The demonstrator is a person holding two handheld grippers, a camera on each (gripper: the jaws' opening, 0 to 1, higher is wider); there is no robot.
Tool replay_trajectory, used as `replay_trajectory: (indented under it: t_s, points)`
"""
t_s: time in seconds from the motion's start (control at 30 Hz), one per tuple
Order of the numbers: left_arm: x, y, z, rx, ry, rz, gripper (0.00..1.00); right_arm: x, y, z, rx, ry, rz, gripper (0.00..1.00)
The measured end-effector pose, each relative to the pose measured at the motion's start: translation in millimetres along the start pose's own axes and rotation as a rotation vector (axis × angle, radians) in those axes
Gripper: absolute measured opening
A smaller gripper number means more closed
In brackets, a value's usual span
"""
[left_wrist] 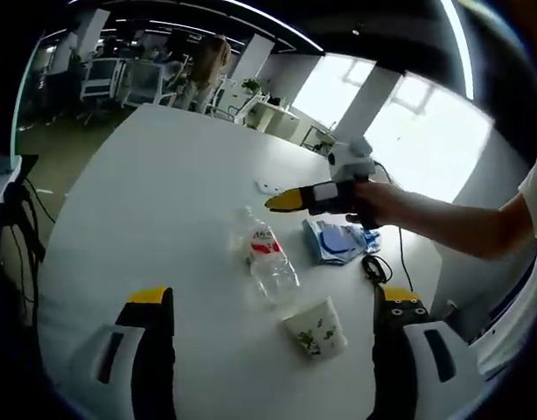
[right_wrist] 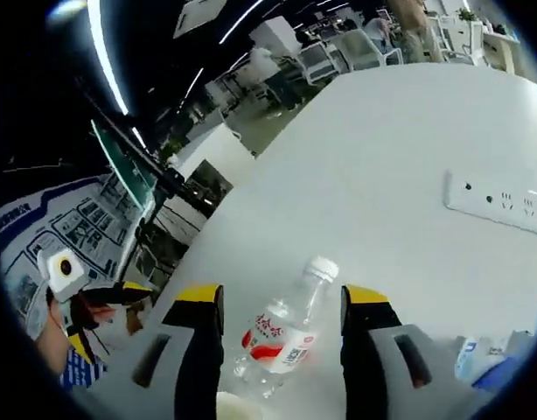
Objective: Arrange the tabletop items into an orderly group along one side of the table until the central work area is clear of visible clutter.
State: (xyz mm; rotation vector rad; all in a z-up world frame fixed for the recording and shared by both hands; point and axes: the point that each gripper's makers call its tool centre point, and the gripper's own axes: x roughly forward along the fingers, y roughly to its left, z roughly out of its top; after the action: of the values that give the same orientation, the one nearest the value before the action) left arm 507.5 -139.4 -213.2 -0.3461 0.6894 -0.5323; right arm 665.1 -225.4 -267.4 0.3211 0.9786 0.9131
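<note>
- Left gripper point(left_wrist: 273, 306): jaws spread wide, nothing between them, hanging over the white table point(left_wrist: 146, 201) just short of the paper cup point(left_wrist: 316, 328).
- Right gripper point(right_wrist: 282, 302): jaws also wide apart, flanking the water bottle point(right_wrist: 284, 334) without visibly touching it; in the left gripper view seen as a yellow-tipped tool point(left_wrist: 317, 198) held in a hand point(left_wrist: 384, 203), hovering above and beyond the bottle, jaw gap not readable from that angle.
- Water bottle point(left_wrist: 268, 258): clear plastic, red and white label, white cap, lying on its side on the table, cap end pointing away from the cup.
- Paper cup: white with a green leaf print, tipped on its side, just beside the bottle's base end.
- Blue and white packet point(left_wrist: 338, 241): flat on the table, near the bottle, on the side toward the right-hand arm; a corner of it point(right_wrist: 487, 359) seen past the right gripper's jaw.
- Black cable point(left_wrist: 375, 265): coiled just past the packet, farther from the bottle.
- White power strip point(right_wrist: 500, 203): flat on the table, well beyond the bottle's cap.
- Office chairs point(left_wrist: 120, 80) and a standing person point(left_wrist: 203, 70): far past the table's far edge from the bottle.
</note>
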Motion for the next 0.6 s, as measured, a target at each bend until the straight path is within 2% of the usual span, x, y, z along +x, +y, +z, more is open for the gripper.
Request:
replay_trajectory:
  t_s: [0.1, 0.23, 0.33, 0.4, 0.43, 0.53, 0.6]
  points:
    - [3.6, 0.8, -1.8, -0.005, -0.001, -0.005, 0.97, 5.7, -4.7, -2.3, 0.065, 0.025, 0.01, 0.47]
    - [8.3, -0.7, -0.6, -0.006, -0.006, -0.019, 0.97, 13.0, -13.4, -5.6, 0.078, 0.055, -0.005, 0.45]
    - [11.1, -0.4, 0.4, -0.01, -0.01, -0.028, 0.97, 16.5, -8.5, -11.9, 0.174, 0.094, 0.033, 0.45]
    - [13.5, 0.6, 0.6, -0.012, -0.01, -0.031, 0.96, 22.1, -15.0, -10.9, 0.137, 0.092, 0.019, 0.44]
    - [14.4, 0.6, 0.6, -0.011, -0.01, -0.033, 0.96, 23.5, -16.3, -17.4, 0.146, 0.125, 0.011, 0.45]
    - [16.8, -0.4, 0.4, -0.015, -0.014, -0.047, 0.97, 27.6, -16.8, -17.6, 0.153, 0.12, 0.019, 0.43]
    - [19.9, -0.4, 2.7, -0.014, -0.012, -0.051, 0.96, 29.8, -14.9, -13.6, 0.186, 0.12, 0.049, 0.42]
